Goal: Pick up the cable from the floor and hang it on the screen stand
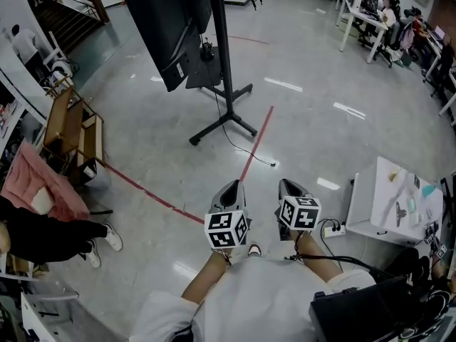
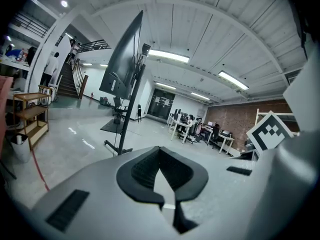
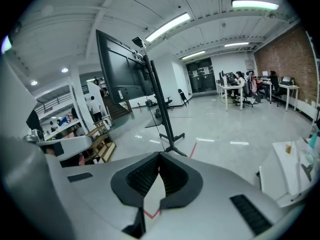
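Tools are both pinched shut and empty: left tool (image 1: 234, 188), right tool (image 1: 288, 186). Far ahead, the cable (image 1: 249, 152) lies on the floor (image 1: 320, 120) by the screen stand (image 1: 222, 84). Picking up is not started, I think. Next: step closer, open one tool, reach down.

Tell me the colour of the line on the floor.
Red; the head view shows the line best.

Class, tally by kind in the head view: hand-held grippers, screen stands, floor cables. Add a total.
hand-held grippers: 2 (left hand-held gripper, right hand-held gripper)
screen stand: 1
cable on the floor: 1
total: 4
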`<state>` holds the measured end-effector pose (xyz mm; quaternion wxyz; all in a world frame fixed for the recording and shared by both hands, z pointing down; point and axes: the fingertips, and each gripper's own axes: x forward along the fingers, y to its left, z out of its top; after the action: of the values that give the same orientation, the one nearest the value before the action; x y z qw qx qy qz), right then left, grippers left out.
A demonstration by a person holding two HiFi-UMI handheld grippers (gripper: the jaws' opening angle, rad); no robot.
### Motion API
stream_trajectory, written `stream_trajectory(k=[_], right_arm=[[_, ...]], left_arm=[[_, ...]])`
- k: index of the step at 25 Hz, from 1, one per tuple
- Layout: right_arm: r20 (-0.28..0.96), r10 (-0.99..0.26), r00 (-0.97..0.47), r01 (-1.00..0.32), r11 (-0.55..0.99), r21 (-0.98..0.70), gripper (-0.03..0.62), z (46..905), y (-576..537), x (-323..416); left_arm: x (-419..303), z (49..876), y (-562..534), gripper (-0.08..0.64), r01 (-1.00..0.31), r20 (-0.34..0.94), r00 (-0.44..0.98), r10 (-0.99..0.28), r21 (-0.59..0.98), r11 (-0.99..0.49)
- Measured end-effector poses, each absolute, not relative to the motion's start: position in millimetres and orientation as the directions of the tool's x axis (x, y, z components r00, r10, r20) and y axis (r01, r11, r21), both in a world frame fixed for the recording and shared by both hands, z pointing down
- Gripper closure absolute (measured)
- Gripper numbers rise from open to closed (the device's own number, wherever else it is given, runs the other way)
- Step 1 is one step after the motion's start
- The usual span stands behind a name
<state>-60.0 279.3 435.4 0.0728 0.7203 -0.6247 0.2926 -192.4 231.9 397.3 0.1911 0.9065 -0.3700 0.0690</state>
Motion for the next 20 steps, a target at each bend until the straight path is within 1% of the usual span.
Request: stream_trajectory(k=[8, 20], right_arm=[[0.532, -0.847, -0.004, -0.945, -0.172, -0.28, 0.574, 448, 243, -21], [0.553, -0.832, -0.032, -0.935, -0.172, -0.312, 0.574, 468, 194, 9]], left_arm=[[-154, 408, 201, 0.557, -0.726, 0.307, 0.688, -0.658, 0.28, -0.629], [-136, 420, 147, 0.557, -0.761, 0.345, 0.648, -0.679, 0.251, -0.599]])
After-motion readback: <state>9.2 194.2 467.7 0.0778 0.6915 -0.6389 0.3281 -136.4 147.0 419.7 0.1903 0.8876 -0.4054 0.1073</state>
